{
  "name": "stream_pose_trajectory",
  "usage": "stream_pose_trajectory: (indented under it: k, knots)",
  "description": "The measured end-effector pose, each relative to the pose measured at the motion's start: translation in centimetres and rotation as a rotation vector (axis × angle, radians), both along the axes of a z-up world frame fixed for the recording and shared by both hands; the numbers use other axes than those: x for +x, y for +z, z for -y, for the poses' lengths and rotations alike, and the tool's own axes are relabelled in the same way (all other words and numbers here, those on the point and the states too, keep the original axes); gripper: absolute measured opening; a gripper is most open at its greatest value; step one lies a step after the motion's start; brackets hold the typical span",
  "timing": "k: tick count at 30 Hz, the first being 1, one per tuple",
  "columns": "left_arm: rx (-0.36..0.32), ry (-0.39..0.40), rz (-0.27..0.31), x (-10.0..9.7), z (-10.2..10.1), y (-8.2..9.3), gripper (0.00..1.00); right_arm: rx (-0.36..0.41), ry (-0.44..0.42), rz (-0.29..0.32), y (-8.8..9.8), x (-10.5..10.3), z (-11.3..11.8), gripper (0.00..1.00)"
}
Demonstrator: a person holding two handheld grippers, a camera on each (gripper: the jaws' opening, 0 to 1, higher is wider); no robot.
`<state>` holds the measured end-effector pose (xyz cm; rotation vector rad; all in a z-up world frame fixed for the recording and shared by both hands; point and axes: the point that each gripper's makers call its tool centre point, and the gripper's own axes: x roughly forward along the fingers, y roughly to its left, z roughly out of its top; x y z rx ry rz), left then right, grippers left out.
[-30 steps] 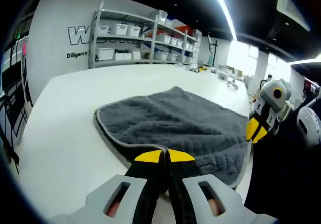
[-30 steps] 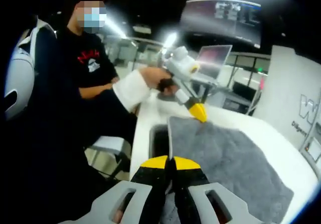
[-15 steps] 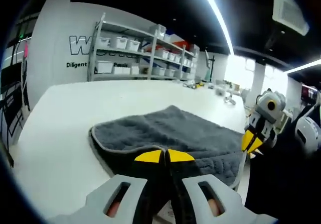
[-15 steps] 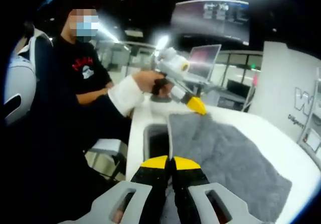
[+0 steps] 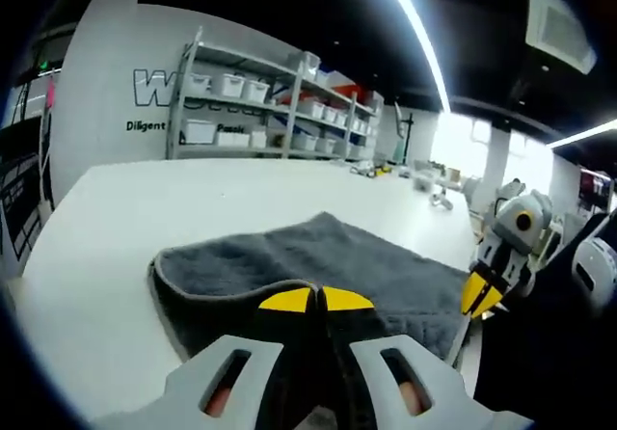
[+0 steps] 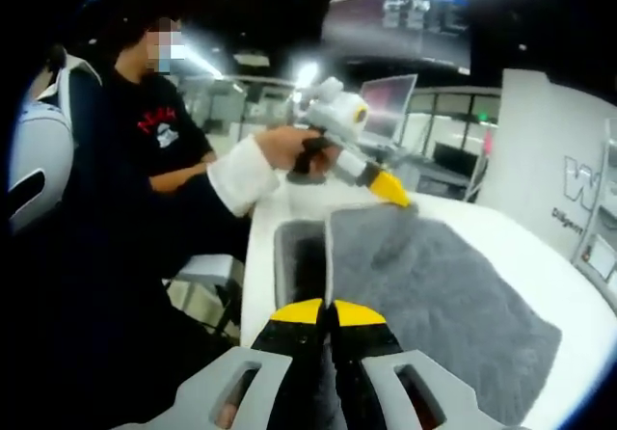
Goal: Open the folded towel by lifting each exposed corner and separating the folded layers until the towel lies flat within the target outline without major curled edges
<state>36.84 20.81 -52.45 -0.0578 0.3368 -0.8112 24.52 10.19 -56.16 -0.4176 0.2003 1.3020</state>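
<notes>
Towel (image 5: 318, 261) is mid-unfolding: both near corners are lifted off the table (image 5: 106, 218), one layer peeling from the one beneath. Left gripper (image 5: 316, 300), at 6 o'clock in its own view, has its jaws clamped on one corner; right gripper (image 6: 317, 311) pinches the other, probably the same top layer. Spreading flat and smoothing edges remain; no target outline is clear.

left gripper view: low, facing shelves (image 5: 280, 93) | right gripper view: faces person (image 6: 154, 141) | shared: towel (image 5: 366, 266)
</notes>
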Motion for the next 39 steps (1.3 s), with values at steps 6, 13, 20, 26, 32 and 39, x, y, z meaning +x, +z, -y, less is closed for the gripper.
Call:
stream_pose_trajectory:
  k: [6,13,20,26,32,39]
  knots:
    - [0.01,-0.014,0.012,0.0,1.1,0.1,0.02,-0.009,-0.003,-0.007,-0.1,0.0,0.5,0.0]
    - [0.011,-0.029,0.058,0.2,2.4,0.6,0.02,-0.033,-0.006,-0.009,-0.6,-0.1,1.1,0.0]
    - [0.01,-0.038,0.127,1.1,4.1,1.5,0.02,-0.031,-0.02,-0.016,-0.7,-0.1,2.0,0.0]
    - [0.05,-0.03,0.234,1.8,5.3,2.0,0.02,0.003,-0.057,-0.006,-0.1,0.3,3.3,0.0]
    - [0.052,-0.016,0.363,2.2,6.6,3.5,0.02,0.059,-0.1,0.026,0.9,0.7,4.4,0.0]
    - [0.082,-0.004,0.493,2.3,7.9,4.5,0.02,0.085,-0.146,0.041,1.0,1.4,5.8,0.0]
